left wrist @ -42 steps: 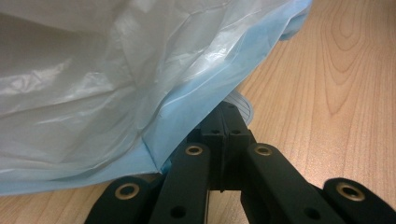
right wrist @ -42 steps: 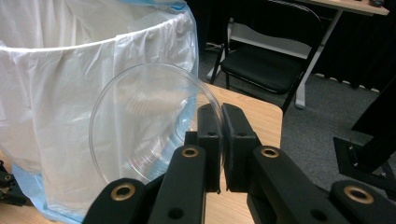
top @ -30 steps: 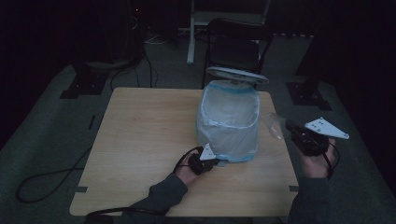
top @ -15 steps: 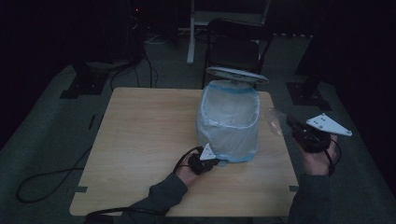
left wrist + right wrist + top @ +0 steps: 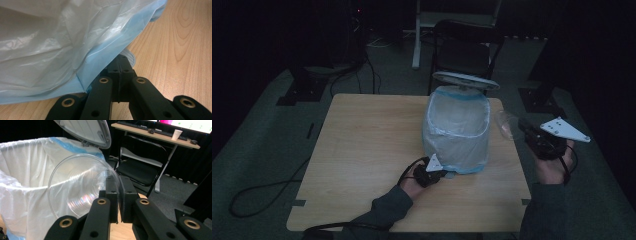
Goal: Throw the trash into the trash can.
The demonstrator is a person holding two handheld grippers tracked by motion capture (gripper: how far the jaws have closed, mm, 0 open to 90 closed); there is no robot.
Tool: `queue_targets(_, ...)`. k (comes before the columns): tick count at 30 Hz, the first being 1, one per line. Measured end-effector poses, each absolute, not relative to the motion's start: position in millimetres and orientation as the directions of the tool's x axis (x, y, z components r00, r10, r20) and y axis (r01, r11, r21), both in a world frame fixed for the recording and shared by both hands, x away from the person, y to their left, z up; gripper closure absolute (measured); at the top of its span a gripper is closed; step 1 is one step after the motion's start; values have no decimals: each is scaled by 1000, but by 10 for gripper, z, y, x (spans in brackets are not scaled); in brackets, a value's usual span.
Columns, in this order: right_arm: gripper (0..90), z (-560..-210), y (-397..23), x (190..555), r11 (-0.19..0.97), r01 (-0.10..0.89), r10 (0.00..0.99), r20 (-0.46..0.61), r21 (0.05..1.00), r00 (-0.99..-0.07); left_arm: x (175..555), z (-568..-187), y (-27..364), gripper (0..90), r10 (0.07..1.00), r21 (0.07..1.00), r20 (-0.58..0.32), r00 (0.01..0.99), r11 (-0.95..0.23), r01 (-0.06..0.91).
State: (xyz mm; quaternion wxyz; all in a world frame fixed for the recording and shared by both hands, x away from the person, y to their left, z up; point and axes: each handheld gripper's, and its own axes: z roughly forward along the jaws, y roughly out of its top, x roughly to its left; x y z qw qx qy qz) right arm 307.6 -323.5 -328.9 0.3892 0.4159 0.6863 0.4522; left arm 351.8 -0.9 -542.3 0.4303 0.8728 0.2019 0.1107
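While the right gripper (image 5: 119, 195) pinches a clear cup (image 5: 80, 187) beside the bin (image 5: 457, 130), the left gripper (image 5: 120, 65) seems clamped on its pedal (image 5: 130, 56).

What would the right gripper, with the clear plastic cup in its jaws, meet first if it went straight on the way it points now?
Probably the white liner at the rim of the lidded bin: the right gripper points its clear cup there, though depth is unclear.
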Motion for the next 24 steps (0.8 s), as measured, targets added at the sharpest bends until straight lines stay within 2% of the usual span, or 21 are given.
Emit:
queue_targets(10, 870, -3162, -3190, 3080, 250, 180, 920, -176, 951, -350, 3519, -5423, -9, 900, 448, 796, 20, 894, -548, 257)
queue_targets(24, 870, -3075, -2998, 3149, 260, 147, 892, -179, 954, -414, 3519, -5423, -9, 900, 447, 796, 19, 894, -548, 257)
